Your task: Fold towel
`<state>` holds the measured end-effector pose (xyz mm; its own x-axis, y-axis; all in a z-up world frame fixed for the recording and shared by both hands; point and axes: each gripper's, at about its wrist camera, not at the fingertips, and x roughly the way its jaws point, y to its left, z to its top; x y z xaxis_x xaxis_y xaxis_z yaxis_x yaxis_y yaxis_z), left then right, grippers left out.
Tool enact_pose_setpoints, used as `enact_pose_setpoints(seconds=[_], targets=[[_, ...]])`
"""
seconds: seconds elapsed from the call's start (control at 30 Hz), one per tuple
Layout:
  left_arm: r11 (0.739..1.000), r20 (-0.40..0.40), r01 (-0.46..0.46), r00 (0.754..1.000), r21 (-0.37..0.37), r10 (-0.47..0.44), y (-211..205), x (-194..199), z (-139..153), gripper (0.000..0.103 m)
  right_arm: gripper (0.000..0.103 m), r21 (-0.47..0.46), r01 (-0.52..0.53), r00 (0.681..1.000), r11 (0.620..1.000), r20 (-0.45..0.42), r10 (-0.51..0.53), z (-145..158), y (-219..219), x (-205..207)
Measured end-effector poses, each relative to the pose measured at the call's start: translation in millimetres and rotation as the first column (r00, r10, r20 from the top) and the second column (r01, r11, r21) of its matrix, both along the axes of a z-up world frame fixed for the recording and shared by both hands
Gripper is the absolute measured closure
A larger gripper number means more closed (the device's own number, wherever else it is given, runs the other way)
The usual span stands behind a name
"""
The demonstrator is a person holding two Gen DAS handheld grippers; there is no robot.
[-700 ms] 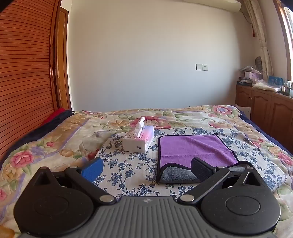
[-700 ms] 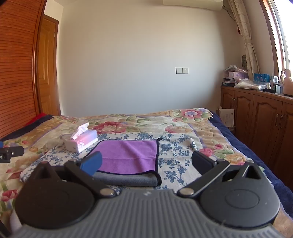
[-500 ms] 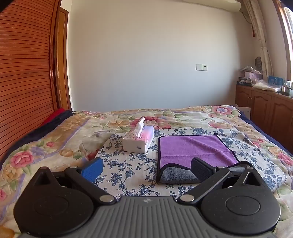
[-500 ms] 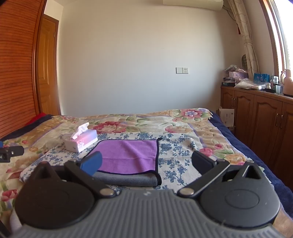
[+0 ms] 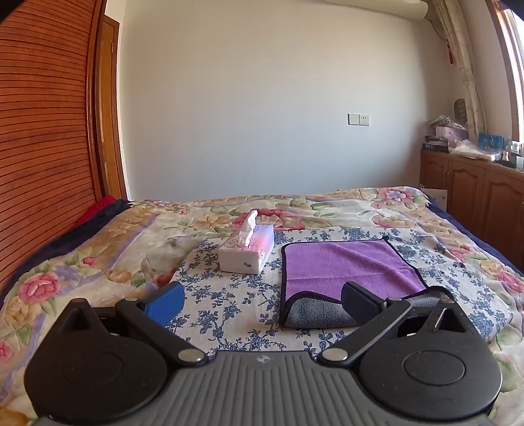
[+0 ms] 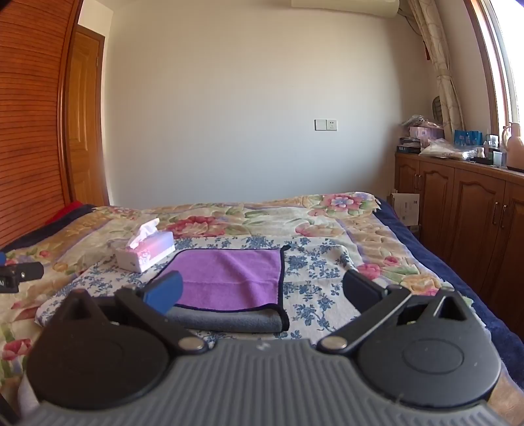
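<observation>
A bedroom seen from two fisheye cameras, each looking out over its own hand-held gripper toward a bed (image 5: 108,249) covered by a floral quilt.

In the left wrist view, the left hand-held gripper (image 5: 262,300) fills the bottom of the frame, its fingers spread wide apart and holding nothing. The purple towel (image 5: 344,270) lies flat on a blue-flowered cloth (image 5: 229,295) at centre right of the frame, dark-edged, with a grey underside showing along its near edge. The gripper's dark right finger overlaps that near edge in the picture; contact cannot be judged. A tissue box (image 5: 247,250) stands just left of the towel, near it but apart.

In the right wrist view, the right hand-held gripper (image 6: 262,291) is likewise spread open and empty. Here the towel (image 6: 229,278) sits centre left, partly behind the blue left finger, and the tissue box (image 6: 145,250) is further left.

Only the right view shows a black part of the other gripper (image 6: 19,277) at the left edge, a pink jug (image 6: 514,145) on the wooden counter (image 6: 458,196) at right, and an air conditioner (image 6: 344,4) at top.
</observation>
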<state>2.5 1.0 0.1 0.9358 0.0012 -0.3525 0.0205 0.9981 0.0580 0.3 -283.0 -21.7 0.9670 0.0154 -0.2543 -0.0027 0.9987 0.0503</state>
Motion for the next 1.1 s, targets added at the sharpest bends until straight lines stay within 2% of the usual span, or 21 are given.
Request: enact_pose_setpoints(seconds=[1.1], targets=[[1.0,0.004,0.004,1.0,0.009,-0.004,-2.7,-1.6,0.5,0.0,0.0,-0.005,0.0,1.0,1.0,-0.007,0.0,-0.1,0.5,0.6]])
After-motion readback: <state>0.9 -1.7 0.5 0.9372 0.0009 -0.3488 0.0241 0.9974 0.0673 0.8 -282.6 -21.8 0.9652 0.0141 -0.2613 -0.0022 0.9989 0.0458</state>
